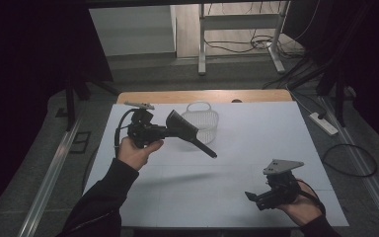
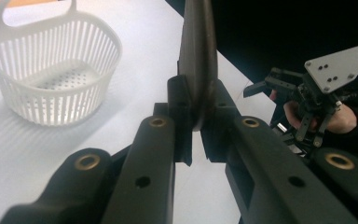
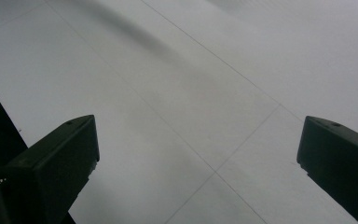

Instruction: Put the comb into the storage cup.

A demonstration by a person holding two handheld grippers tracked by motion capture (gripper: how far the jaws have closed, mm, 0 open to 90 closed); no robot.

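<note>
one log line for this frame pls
left gripper: shut on black spatula, lifted beside white basket | right gripper: open, empty, low over white table

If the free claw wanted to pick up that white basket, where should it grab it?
Probably by the handle loop on the far rim of the white basket, coming from above. It stands upright and clear of the slatted wall, thin enough for the right claw, whose jaws stand open.

- The right gripper (image 3: 198,158) shows its two black jaws rising from the bottom corners, standing wide apart with nothing between them.
- Beyond them lies the white table cover (image 3: 205,84), crossed by thin straight seam lines.
- A soft, blurred shadow (image 3: 135,35) runs diagonally across its upper part.
</note>
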